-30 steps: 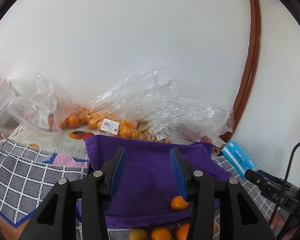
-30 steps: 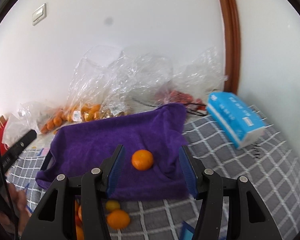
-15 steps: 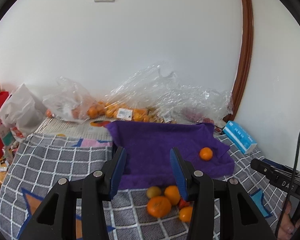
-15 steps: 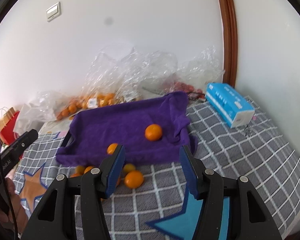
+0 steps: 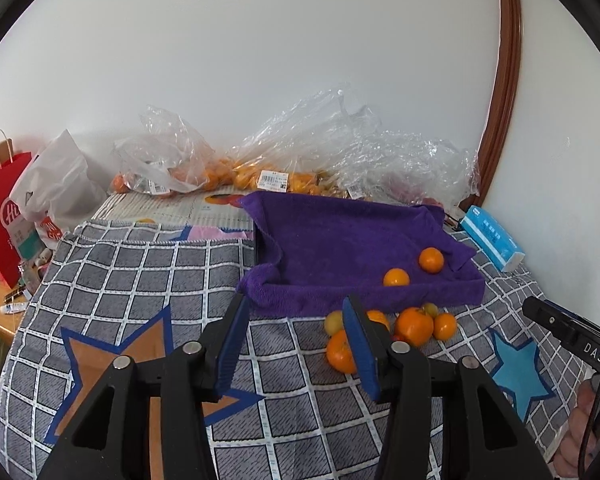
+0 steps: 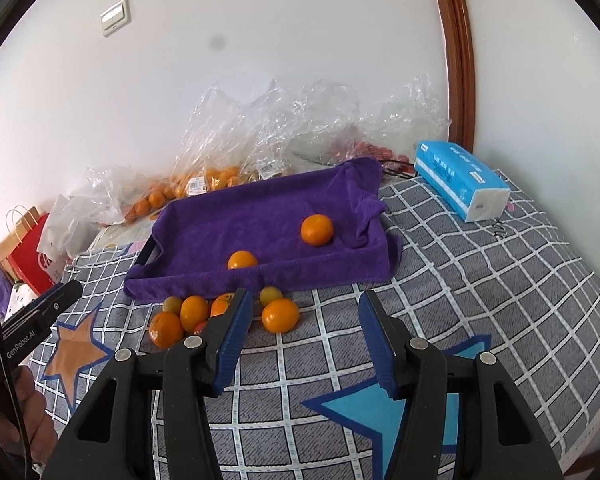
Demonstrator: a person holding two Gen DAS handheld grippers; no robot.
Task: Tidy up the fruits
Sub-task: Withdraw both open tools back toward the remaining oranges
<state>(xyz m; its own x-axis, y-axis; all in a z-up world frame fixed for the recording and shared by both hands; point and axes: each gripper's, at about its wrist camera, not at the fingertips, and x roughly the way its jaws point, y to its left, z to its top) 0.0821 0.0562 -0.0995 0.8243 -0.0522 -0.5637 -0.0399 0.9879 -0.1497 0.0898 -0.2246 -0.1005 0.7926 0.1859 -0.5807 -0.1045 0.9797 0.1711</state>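
Observation:
A tray lined with a purple towel [image 5: 340,240] [image 6: 260,216] lies on the checked cloth and holds two oranges [image 5: 431,259] [image 6: 317,230] [image 5: 396,277] [image 6: 242,260]. In front of its near rim lies a cluster of several oranges and small yellowish fruits [image 5: 414,325] [image 6: 194,312]. My left gripper [image 5: 294,338] hovers over the cloth just left of that cluster; its jaws are opening with nothing between them. My right gripper [image 6: 306,334] stands open and empty to the right of the cluster, one orange [image 6: 280,315] just beyond its left finger.
Clear plastic bags of oranges [image 5: 260,172] [image 6: 204,180] line the wall behind the tray. A blue tissue pack [image 5: 492,238] [image 6: 460,180] lies at the right. A red paper bag [image 5: 4,216] and white bag stand at the left edge. A hand [image 6: 28,408] holds the other gripper.
Both grippers have pulled back from the tray, so the whole tray and the fruit cluster in front of it now show. A second orange lies in the tray. The left jaws stand slightly wider.

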